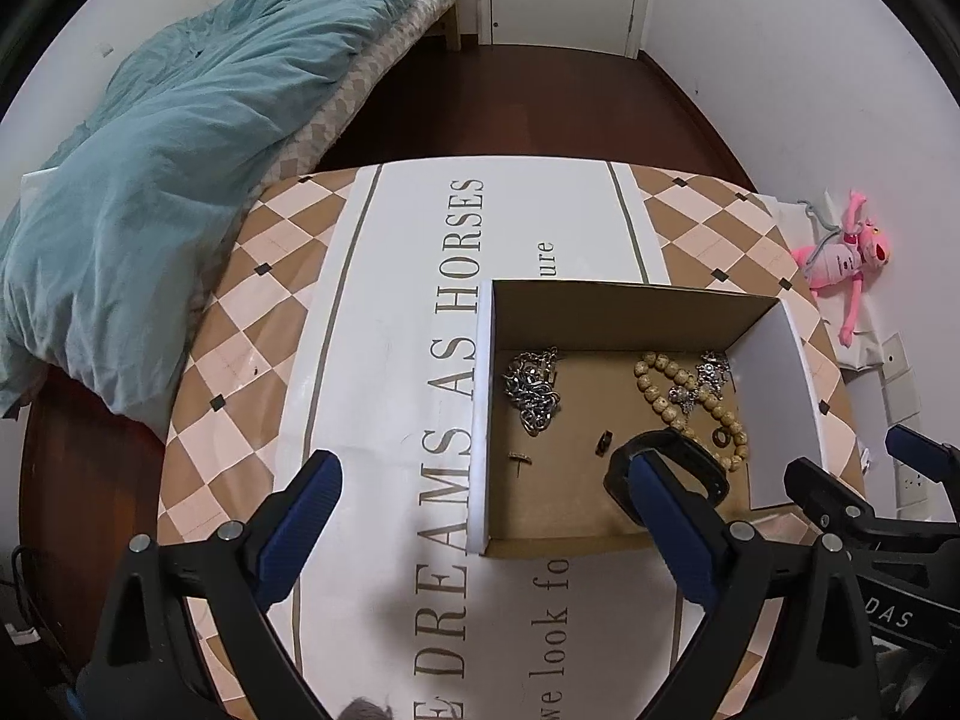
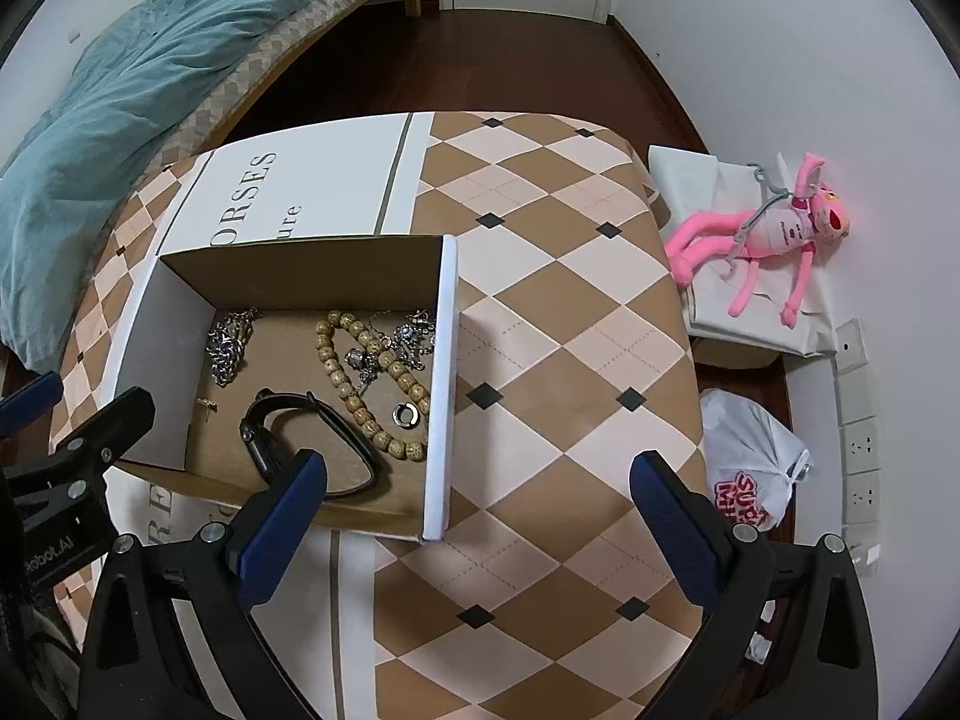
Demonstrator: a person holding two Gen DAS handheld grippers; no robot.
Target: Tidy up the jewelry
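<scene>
Holding chain (image 2: 228,345), beads (image 2: 366,384), watch (image 2: 300,438): cardboard box (image 2: 441,384) (both tools (image 1: 486,510) (image 2: 480,498) wide open, empty).

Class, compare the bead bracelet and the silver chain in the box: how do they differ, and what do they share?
The bead bracelet is made of round tan beads; the silver chain is made of shiny metal links. The bracelet lies spread in a long loop, while the chain is bunched in a heap. The bracelet sits toward the box's right wall, the chain toward its left. Both rest on the box floor, untouched by either gripper.
</scene>
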